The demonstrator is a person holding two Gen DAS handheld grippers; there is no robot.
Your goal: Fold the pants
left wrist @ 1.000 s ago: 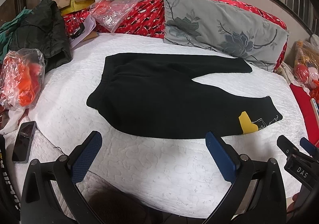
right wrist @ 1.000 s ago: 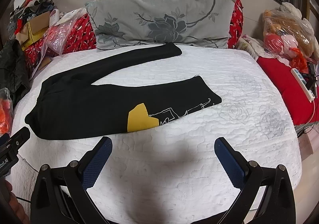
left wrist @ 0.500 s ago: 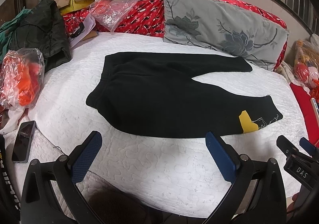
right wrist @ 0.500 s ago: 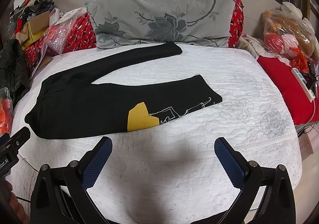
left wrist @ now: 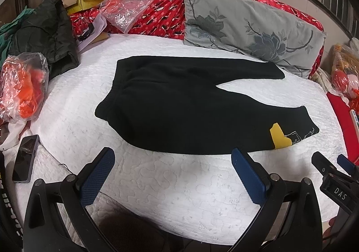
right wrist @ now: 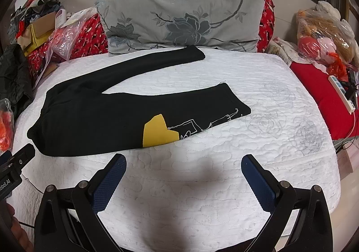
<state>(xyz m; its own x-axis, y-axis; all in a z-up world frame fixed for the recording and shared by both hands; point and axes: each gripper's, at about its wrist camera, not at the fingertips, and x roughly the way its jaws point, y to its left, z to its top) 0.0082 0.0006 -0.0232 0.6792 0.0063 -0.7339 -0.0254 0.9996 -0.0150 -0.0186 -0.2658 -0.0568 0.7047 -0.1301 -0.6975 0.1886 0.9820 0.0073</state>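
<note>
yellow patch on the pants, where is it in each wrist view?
Left wrist: yellow patch lower right, on the near leg of the black pants.
Right wrist: yellow patch left of center, on the near leg.
Shared landmark: grey floral pillow.

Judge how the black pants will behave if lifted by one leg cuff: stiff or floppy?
Likely floppy: the black pants lie flat against the quilt. Probably light and unlikely to slide: the fabric looks matte and fleecy.
</note>
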